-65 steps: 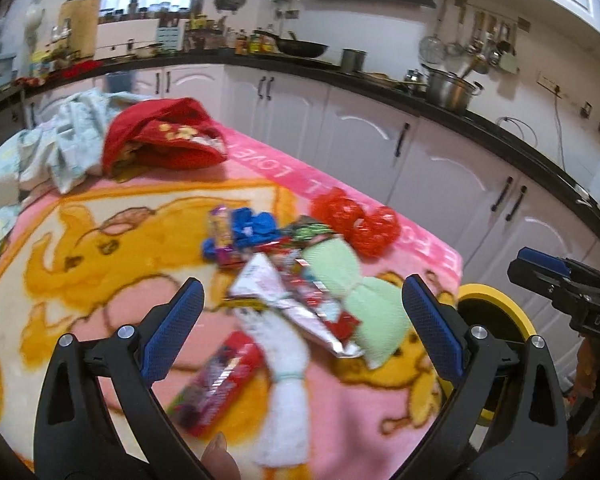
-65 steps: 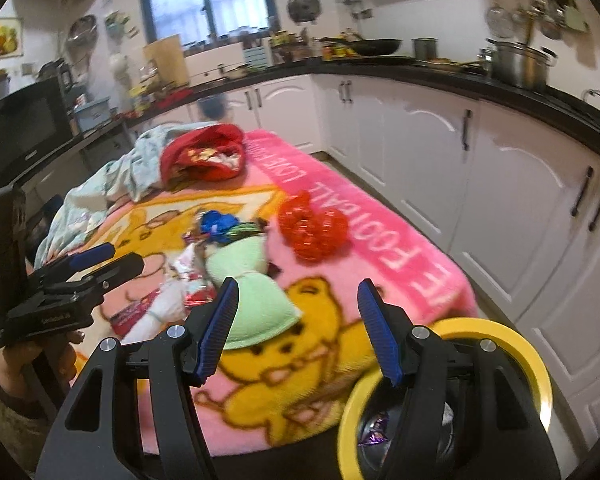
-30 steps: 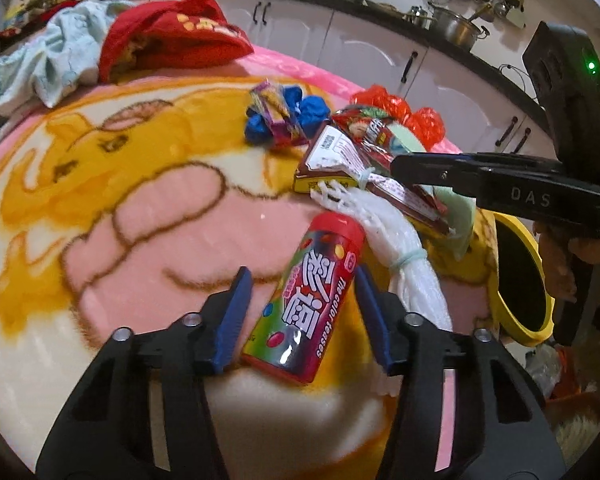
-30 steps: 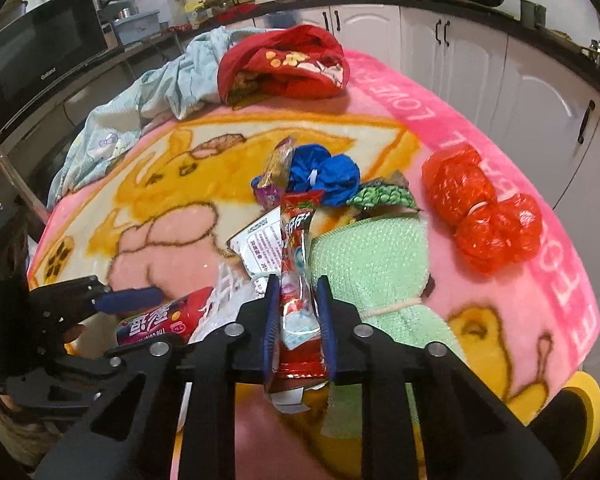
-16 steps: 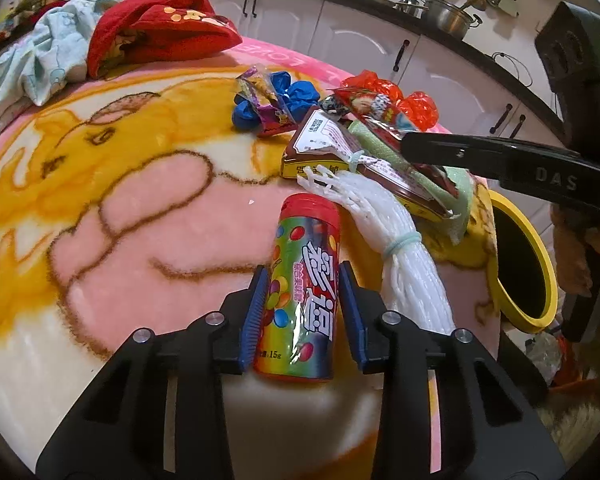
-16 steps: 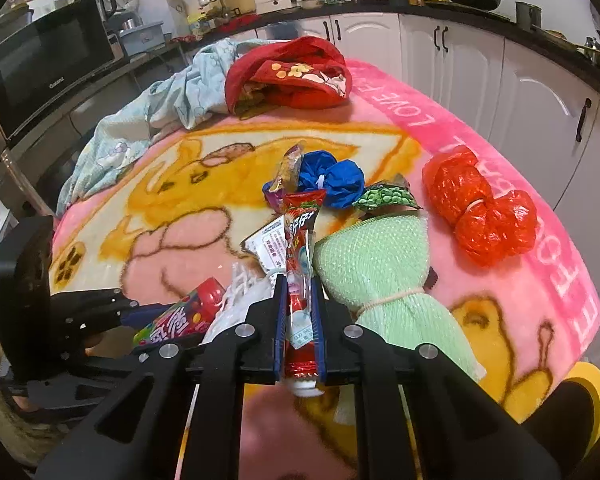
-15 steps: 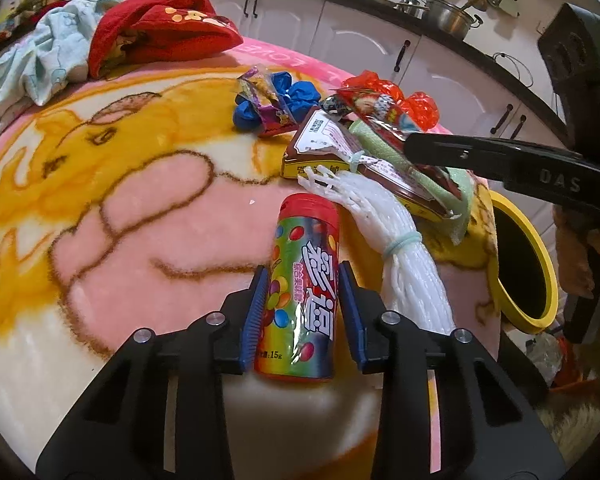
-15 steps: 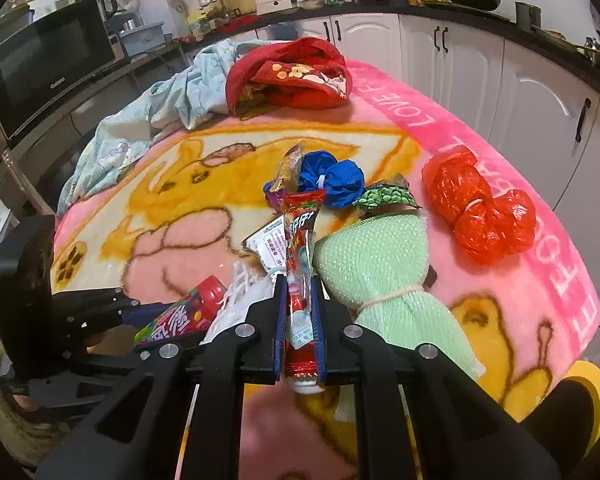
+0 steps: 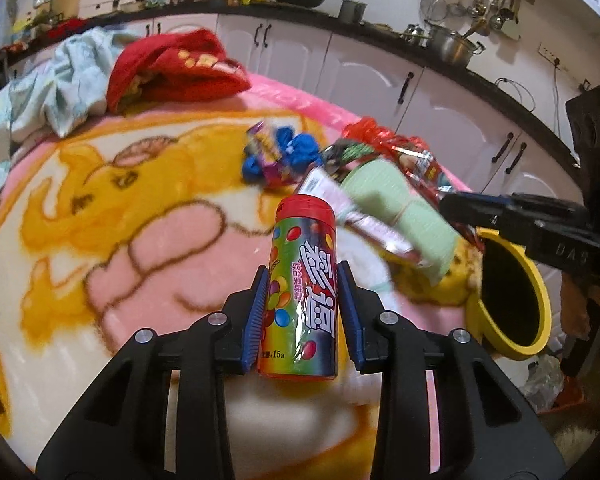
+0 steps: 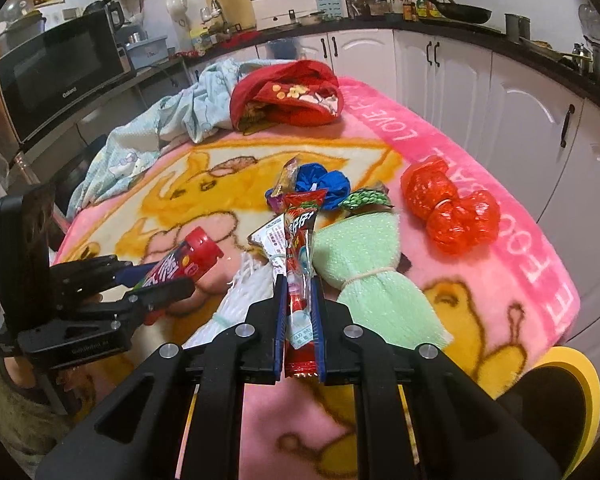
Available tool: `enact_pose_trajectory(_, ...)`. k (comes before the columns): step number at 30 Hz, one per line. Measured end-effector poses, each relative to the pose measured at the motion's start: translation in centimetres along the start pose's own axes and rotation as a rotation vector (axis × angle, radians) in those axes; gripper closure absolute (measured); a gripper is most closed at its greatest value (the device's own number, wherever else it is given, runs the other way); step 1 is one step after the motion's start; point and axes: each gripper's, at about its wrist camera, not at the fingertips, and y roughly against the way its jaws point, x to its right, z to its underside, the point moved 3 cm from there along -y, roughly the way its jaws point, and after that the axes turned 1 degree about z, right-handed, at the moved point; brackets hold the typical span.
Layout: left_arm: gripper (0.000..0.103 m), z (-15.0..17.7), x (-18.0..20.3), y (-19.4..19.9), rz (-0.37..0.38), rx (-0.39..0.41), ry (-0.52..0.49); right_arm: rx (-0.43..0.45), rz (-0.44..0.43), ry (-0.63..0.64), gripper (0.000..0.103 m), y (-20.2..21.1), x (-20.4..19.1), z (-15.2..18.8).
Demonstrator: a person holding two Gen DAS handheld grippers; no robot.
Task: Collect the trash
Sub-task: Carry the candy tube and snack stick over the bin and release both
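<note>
Left wrist view, left to right: left gripper (image 9: pixel 302 312) at lower centre, narrowed onto a candy tube (image 9: pixel 303 294), pads flat against its sides, cap pointing away, tube apparently clear of the blanket (image 9: pixel 100 216); probably gripped low so the length hangs free for dropping. Yellow bin (image 9: pixel 512 292) at right edge, mouth open beside the table.

Right wrist view: right gripper (image 10: pixel 299 332) at centre, nearly closed, pinching a thin red snack wrapper (image 10: pixel 300 264) by its lower end, upper end standing over the remaining litter. Bin rim at lower right.
</note>
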Motion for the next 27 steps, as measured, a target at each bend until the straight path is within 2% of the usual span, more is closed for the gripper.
enact_pose_trajectory(13,0.077,-2.7,5.9,1.2,0.039,0.071,-0.097,0.094,0.038,-0.029,0.092,5.9,2.5,0.7)
enact_pose_trajectory(27,0.077,-3.4,12.2,-0.4,0.12,0.069,-0.167,0.151,0.127,-0.102,0.092,10.7,7.5,3.0)
